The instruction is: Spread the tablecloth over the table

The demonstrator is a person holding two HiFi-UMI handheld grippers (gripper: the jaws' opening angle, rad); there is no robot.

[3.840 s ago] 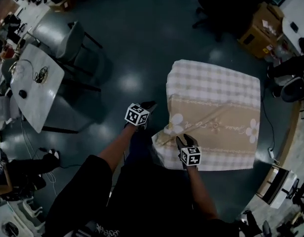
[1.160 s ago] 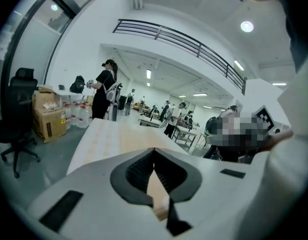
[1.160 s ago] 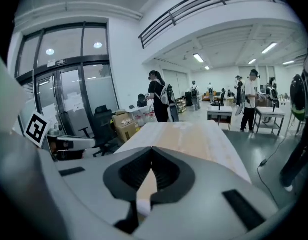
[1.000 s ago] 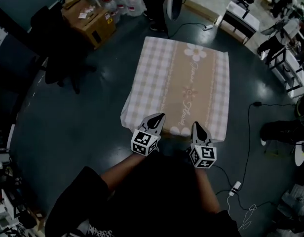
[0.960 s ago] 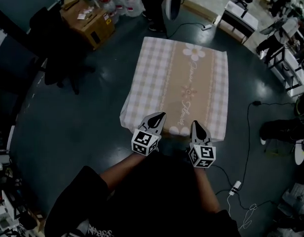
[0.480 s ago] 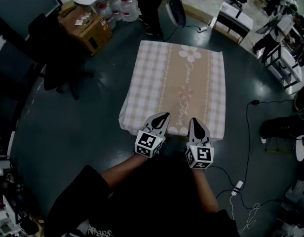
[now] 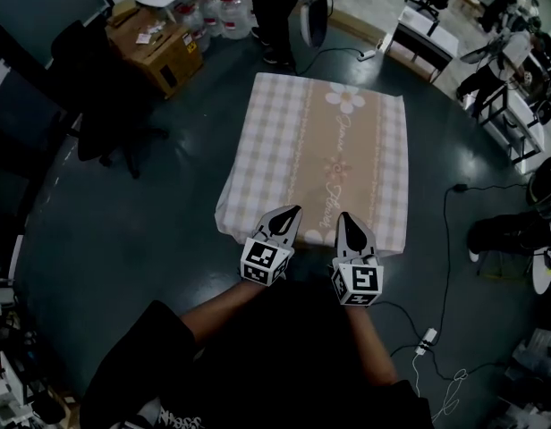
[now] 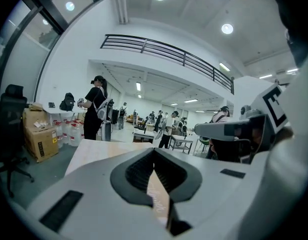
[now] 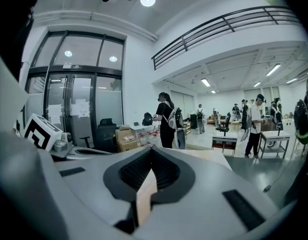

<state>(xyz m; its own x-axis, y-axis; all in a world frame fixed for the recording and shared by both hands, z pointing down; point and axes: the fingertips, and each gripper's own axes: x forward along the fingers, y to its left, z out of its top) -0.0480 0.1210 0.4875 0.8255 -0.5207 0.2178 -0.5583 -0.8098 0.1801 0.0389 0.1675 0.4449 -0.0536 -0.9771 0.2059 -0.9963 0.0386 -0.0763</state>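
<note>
- Tablecloth (image 7: 320,141) is spread flat over the table and hides it completely. It has checked borders down both long sides and a tan band with white flowers up the middle.
- The near-left corner of the cloth drapes down in a soft fold.
- Left gripper (image 7: 288,212) hovers at the near end of the cloth with its jaws closed tip to tip and nothing pinched between them.
- Right gripper (image 7: 345,218) sits just beside it at the same near edge, jaws pressed together and empty too.
- Whether either tip touches the fabric, I can't tell.
- Both gripper views look out along the cloth's top, and a sliver of it shows through the gap behind the closed tips.
- At the far end stands a person (image 7: 277,7), with water jugs (image 7: 224,7) and a cardboard box (image 7: 161,50) off to the left.
- A black chair (image 7: 101,92) sits further left, and a power strip (image 7: 427,337) lies on the floor at the near right.
</note>
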